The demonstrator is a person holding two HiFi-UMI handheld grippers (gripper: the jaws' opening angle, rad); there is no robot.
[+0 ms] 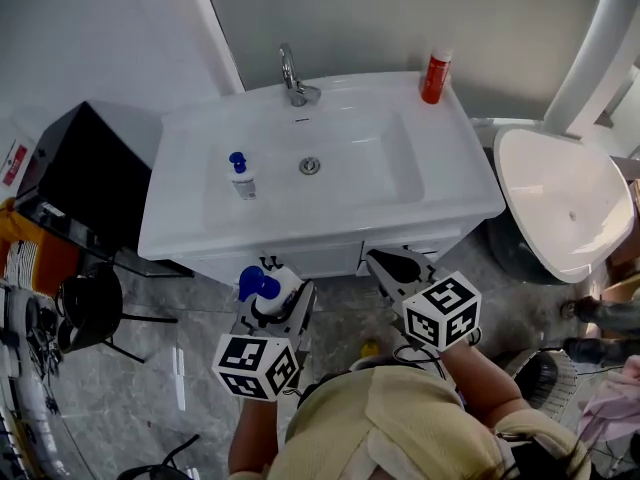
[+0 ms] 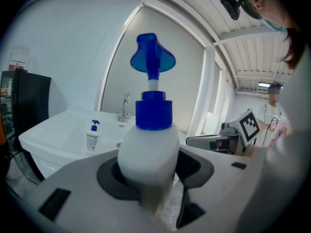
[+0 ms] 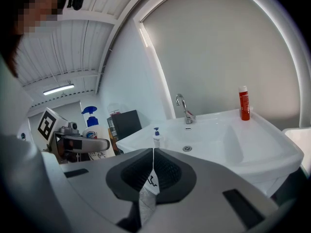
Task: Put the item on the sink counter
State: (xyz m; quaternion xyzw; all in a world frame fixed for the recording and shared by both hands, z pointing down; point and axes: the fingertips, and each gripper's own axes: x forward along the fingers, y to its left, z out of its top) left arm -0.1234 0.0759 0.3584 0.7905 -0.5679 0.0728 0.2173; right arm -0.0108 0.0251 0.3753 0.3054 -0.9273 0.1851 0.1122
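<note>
A white pump bottle [image 1: 266, 290] with a blue pump head stands upright between the jaws of my left gripper [image 1: 275, 286], which is shut on its body. In the left gripper view the bottle [image 2: 148, 149] fills the middle, with the white sink counter [image 2: 53, 135] beyond it. The counter [image 1: 330, 223] lies just ahead of both grippers in the head view. My right gripper [image 1: 392, 265] hovers by the counter's front edge, jaws pressed together with nothing between them. The right gripper view shows its pads [image 3: 165, 166] closed.
A small blue-capped pump bottle [image 1: 241, 177] stands on the counter left of the drain; a red bottle [image 1: 435, 76] is at the back right, a chrome faucet [image 1: 293, 78] at the back. A black cabinet [image 1: 90, 173] stands left, a white basin [image 1: 565, 203] right.
</note>
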